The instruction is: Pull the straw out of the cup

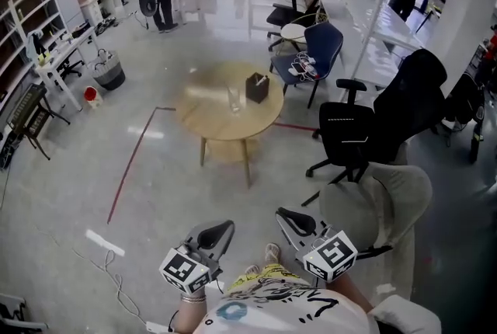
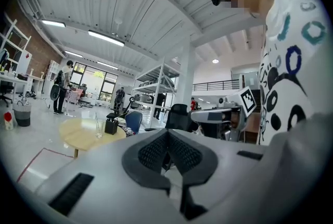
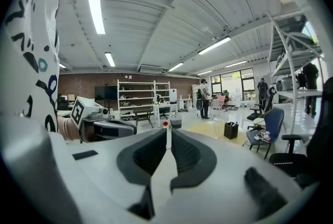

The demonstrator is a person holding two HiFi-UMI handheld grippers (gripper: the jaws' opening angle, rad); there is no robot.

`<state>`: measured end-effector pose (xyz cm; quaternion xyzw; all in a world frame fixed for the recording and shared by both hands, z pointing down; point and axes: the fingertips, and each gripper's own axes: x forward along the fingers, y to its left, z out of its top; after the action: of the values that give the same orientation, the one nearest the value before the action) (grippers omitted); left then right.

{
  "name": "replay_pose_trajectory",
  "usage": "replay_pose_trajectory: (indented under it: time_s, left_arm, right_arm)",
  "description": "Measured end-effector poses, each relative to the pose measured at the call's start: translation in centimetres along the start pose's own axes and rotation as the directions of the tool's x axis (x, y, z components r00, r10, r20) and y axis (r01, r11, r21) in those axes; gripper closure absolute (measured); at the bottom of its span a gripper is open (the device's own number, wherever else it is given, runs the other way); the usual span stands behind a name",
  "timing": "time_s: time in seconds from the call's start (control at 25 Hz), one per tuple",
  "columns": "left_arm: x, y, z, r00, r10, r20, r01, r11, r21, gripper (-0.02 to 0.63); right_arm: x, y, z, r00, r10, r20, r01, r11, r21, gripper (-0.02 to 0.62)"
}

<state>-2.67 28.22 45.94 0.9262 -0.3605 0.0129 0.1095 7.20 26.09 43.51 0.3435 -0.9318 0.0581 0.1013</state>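
While left tongs (image 1: 225, 227) and right tongs (image 1: 283, 214) sit pressed together, empty | clear cup (image 1: 234, 99) upright on round table (image 1: 206, 119)

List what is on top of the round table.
A clear cup and a black box stand on the table. The cup's contents are too small to tell.

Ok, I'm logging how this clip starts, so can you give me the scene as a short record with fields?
stage: not begun; the person stands well back from the table
table: round, wooden, on a grey floor
cup: clear glass, upright on the table
straw: thin line standing in the cup, not yet pulled
black box: on the table, beside the cup
left claw: shut, empty, held close to the body
right claw: shut, empty, held close to the body
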Motion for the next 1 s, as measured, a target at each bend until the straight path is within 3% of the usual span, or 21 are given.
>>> replay_pose_trajectory:
  time_s: [0.32,1.0]
  left_arm:
    - [1.7,4.2,0.3,0.999,0.045,-0.009,-0.045,0.999,-0.01,0.594]
    - [13.6,16.0,5.3,0.998,0.057,0.028,-0.057,0.998,0.015,0.592]
  right_arm:
    - [3.9,-3.2,0.8,1.0,0.015,0.019,-0.015,1.0,0.003,0.566]
    - [14.1,-16.1,4.9,0.999,0.023,0.045,-0.023,1.0,-0.008,0.565]
